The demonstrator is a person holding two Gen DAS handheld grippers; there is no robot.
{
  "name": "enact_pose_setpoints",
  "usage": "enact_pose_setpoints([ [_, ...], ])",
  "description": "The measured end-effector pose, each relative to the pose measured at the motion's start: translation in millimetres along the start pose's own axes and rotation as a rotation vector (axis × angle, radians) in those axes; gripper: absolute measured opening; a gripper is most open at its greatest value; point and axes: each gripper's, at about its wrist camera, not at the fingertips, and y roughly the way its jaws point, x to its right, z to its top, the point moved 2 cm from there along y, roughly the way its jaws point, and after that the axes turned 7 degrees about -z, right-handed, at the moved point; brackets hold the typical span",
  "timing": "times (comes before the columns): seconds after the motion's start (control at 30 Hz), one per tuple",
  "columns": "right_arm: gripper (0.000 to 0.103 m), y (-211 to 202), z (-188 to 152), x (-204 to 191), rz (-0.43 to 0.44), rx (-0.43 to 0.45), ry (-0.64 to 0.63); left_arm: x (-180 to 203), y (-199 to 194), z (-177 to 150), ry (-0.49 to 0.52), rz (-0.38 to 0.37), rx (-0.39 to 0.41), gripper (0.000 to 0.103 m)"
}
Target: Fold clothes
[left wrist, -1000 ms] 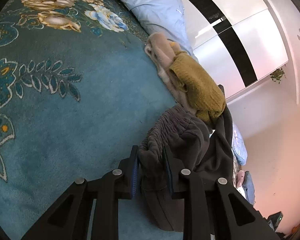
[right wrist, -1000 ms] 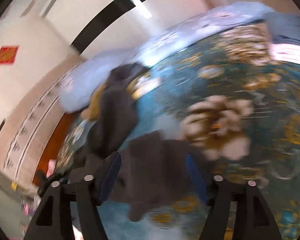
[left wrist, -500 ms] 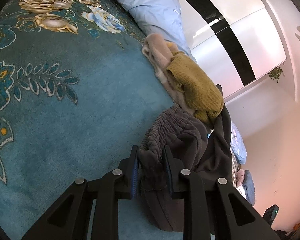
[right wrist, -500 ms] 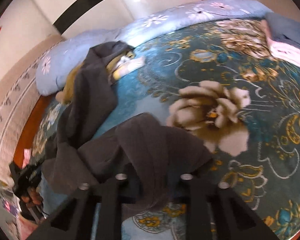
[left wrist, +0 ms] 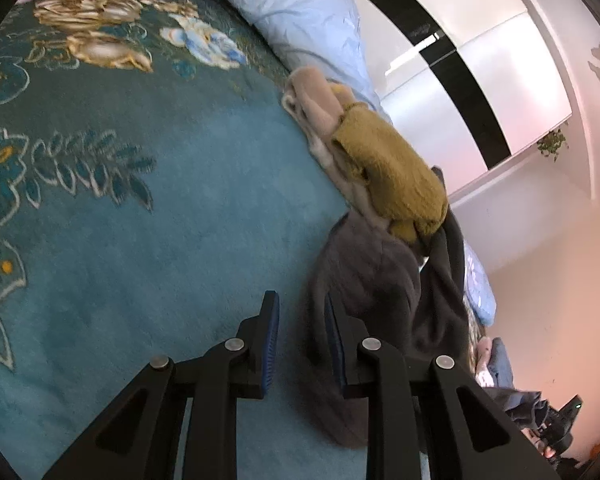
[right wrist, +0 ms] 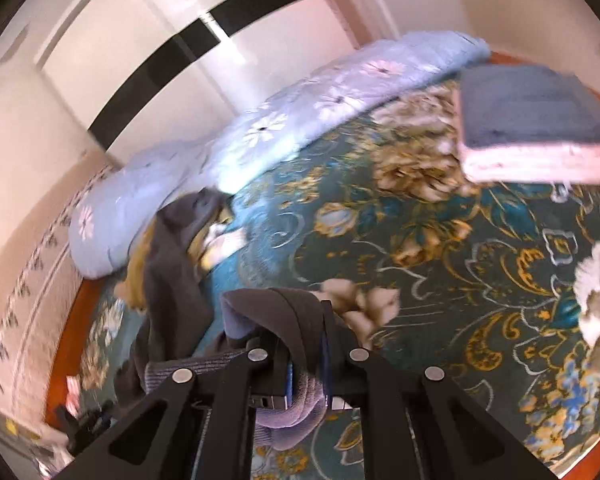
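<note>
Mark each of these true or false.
1. A mustard-yellow knit lies on the clothes pile beside the pale blue quilt. True.
2. In the folded stack, a pink item sits on top of a blue one. False: the blue item lies on top of the pink item.
3. The right gripper has the dark grey garment between its fingers. True; its jaws are closing on it.
4. The bedspread is plain white. False: the bedspread is teal with a floral pattern.

Floral teal bedspread [left wrist: 148,216], pale walls [left wrist: 540,264]
</note>
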Motion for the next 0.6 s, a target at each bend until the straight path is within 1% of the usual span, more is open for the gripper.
enact_pose_setpoints([
  [0.13,0.01,38.6,-5.9,29.5,-0.026,-0.087,0.082,-5.4,2.7,-1.0,-0.03,-0.004,-0.018,0.024],
  [0.23,0.01,64.1,-16.6,49.9,-0.031,-0.121,0.147,-3.1,2.8,-2.1,-0.021,-0.014,-0.02,0.024],
  [0.33,0.011,75.8,-19.4,62.4,-0.003,-0.131,0.199,1.1,2.2,-3.4,-0.006,-0.028,-0.019,0.024],
  [0.37,0.015,77.9,-18.4,64.2,0.006,-0.133,0.207,2.2,3.0,-4.0,-0.003,-0.031,-0.022,0.027],
  [0.4,0.015,78.1,-16.8,64.3,0.007,-0.134,0.206,2.5,4.8,-5.1,-0.006,-0.032,-0.031,0.037],
  [0.43,0.015,76.9,-14.2,63.1,0.01,-0.136,0.196,2.8,6.7,-6.2,-0.009,-0.034,-0.04,0.041],
  [0.47,0.017,74.8,-11.9,61.1,0.008,-0.133,0.178,3.2,8.5,-7.2,-0.011,-0.036,-0.049,0.047],
  [0.53,0.027,69.7,-8.4,59.1,-0.003,-0.126,0.147,5.2,11.8,-9.2,-0.012,-0.052,-0.07,0.051],
  [0.57,0.036,66.8,-7.1,59.1,-0.01,-0.122,0.135,6.2,13.3,-10.1,-0.012,-0.058,-0.079,0.054],
  [0.6,0.042,63.9,-5.9,59.0,-0.018,-0.118,0.122,6.9,14.3,-11.1,-0.01,-0.058,-0.086,0.055],
])
